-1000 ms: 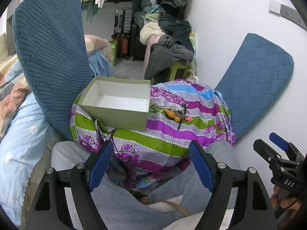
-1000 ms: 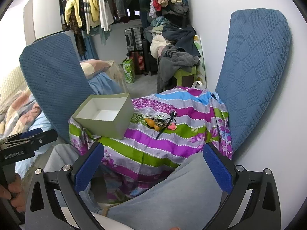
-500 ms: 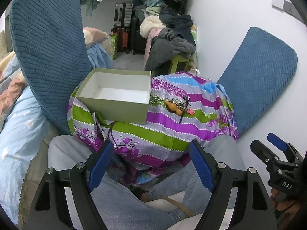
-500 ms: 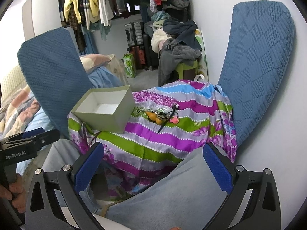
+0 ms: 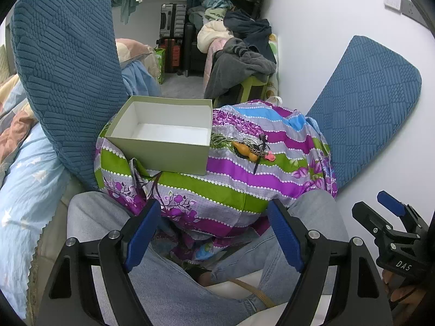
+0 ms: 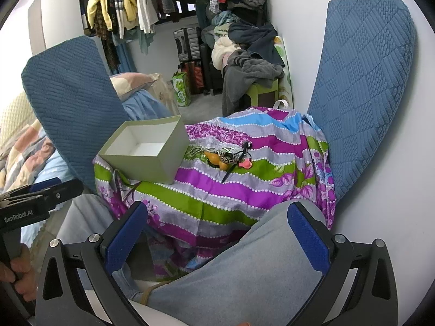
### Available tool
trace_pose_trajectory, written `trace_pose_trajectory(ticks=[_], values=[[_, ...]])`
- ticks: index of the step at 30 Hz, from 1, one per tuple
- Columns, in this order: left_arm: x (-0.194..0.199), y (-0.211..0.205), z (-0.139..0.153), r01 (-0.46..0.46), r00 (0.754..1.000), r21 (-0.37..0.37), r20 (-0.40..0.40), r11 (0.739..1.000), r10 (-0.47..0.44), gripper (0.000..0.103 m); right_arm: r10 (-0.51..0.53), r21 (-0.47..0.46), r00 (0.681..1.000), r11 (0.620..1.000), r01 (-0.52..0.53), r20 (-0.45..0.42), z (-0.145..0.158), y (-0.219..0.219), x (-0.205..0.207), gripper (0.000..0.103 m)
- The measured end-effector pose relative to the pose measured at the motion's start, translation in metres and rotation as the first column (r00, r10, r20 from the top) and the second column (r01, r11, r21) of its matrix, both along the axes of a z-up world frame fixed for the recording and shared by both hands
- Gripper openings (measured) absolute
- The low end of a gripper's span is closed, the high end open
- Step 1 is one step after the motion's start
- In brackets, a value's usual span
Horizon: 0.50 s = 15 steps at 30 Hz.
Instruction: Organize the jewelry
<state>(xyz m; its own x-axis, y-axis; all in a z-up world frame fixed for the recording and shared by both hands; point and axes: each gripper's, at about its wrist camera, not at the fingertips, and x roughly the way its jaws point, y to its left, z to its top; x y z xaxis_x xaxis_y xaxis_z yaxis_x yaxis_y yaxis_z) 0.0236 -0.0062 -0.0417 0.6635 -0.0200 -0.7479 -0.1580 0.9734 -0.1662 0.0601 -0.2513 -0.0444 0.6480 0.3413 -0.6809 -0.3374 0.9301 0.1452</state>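
A small pile of jewelry [image 5: 251, 149] [image 6: 227, 159] lies on a striped purple and green cloth [image 5: 217, 187] [image 6: 217, 190]: an orange gourd-shaped piece, a black patterned band, a black hair stick and a pink charm. To its left stands an open, empty olive-green box [image 5: 163, 146] [image 6: 146, 154] with a white inside. My left gripper [image 5: 214, 231] hangs open well short of the cloth, above a person's jeans-clad legs. My right gripper [image 6: 217, 233] is open too, equally far back, holding nothing.
Two blue quilted cushions [image 5: 65, 68] [image 5: 364, 103] flank the cloth-covered surface; a white wall [image 5: 312, 40] runs along the right. A light blue bed sheet [image 5: 24, 184] lies at left. Behind are a pile of clothes [image 5: 239, 49], suitcases [image 5: 174, 38] and hanging garments [image 6: 122, 2].
Both grippers have edged closer to the cloth and tilted slightly, so box and jewelry sit a little lower and larger in view. Nothing was taken hold of.
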Motion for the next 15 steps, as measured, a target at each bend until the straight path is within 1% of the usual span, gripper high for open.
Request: trace_pose_trajectory(ticks=[15], values=[[0.0011,-0.0019,-0.0019,0.002,1.000,-0.007,-0.008,1.000,-0.002,0.081,-0.006,0.000,1.000,1.000,0.006,0.003,0.0004,-0.0010,-0.0004,0.103]])
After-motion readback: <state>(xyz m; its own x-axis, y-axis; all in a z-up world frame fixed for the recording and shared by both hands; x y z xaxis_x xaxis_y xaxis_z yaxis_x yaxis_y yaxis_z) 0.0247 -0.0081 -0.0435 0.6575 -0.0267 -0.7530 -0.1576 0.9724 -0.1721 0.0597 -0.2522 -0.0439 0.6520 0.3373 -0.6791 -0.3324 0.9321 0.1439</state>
